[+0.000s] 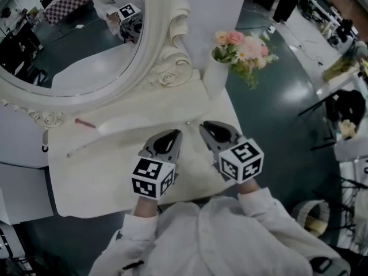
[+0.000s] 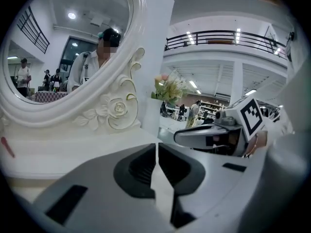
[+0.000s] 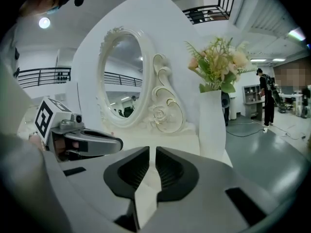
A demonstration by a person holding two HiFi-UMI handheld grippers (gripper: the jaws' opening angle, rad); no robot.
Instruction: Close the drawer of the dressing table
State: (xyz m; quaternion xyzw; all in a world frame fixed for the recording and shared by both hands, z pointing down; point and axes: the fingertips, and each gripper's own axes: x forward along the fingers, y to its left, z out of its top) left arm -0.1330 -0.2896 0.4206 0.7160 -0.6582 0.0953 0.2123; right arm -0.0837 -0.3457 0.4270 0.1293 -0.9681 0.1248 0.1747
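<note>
The cream dressing table (image 1: 115,183) lies below me with its oval mirror (image 1: 155,45) at the back. No drawer shows in any view; my arms and body cover the table's front edge. My left gripper (image 1: 176,133) hovers over the tabletop, its jaws shut with nothing between them (image 2: 156,145). Beside it my right gripper (image 1: 202,125) hangs over the table's right part. Its jaws are drawn together to a thin slit and hold nothing (image 3: 154,149). Each gripper sees the other at its side, the right gripper (image 2: 209,137) and the left gripper (image 3: 87,142).
A white vase (image 1: 214,76) of pink and cream flowers (image 1: 241,48) stands at the table's back right corner. A small red item (image 1: 84,123) and a thin white stick (image 1: 86,148) lie on the left of the top. Dark floor surrounds the table.
</note>
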